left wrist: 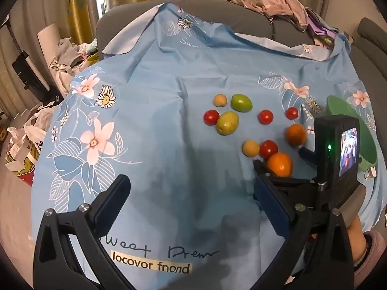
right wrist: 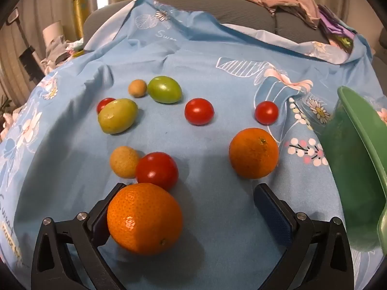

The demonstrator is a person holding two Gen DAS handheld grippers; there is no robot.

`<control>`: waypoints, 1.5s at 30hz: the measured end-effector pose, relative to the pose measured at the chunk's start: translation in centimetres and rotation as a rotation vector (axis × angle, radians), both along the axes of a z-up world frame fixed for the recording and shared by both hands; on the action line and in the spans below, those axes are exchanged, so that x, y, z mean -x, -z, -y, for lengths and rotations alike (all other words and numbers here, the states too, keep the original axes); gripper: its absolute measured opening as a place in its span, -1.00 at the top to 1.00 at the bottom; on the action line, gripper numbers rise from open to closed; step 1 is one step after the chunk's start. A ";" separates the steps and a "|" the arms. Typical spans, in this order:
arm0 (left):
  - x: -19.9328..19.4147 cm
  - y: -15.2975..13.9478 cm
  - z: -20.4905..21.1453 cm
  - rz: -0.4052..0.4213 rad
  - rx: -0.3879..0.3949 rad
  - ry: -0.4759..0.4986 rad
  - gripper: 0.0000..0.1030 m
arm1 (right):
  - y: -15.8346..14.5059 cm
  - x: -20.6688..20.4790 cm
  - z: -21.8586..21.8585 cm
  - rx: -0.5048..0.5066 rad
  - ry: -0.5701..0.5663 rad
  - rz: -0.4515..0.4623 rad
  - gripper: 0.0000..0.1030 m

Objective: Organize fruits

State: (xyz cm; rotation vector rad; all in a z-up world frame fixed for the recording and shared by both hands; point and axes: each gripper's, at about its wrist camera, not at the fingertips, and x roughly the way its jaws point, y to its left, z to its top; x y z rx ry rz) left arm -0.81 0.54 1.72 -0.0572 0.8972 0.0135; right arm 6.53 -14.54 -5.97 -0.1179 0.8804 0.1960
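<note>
Blue flowered cloth (right wrist: 205, 72) covers the tabletop, with a green bowl (right wrist: 358, 169) at its right edge. Both tools stand wide: the left tool (left wrist: 191, 198) over bare cloth, the right tool (right wrist: 186, 207) around the nearest orange (right wrist: 144, 218), its left pad touching; tomatoes (right wrist: 199, 111) lie beyond.

Matt blue cloth (right wrist: 217, 77); glossy tomatoes (right wrist: 199, 111); dimpled orange (right wrist: 144, 218).

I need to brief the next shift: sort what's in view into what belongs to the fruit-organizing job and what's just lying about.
For the job:
- two oranges
- four red tomatoes
- two green fruits
- two small tan fruits
- green bowl

Lying about:
- clothes heap on the sofa
- bags and clutter on the floor
</note>
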 end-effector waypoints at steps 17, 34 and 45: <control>0.9 -3.4 2.1 0.103 -0.087 0.036 -0.98 | -10.5 5.7 3.9 -0.073 -0.076 0.090 -0.99; 2.2 -5.9 3.9 0.155 -0.119 0.044 -0.99 | -12.6 8.2 4.0 -0.094 -0.109 0.145 -0.99; 2.6 -6.0 4.0 0.160 -0.116 0.046 -0.98 | -12.9 8.6 4.1 -0.090 -0.109 0.155 -0.99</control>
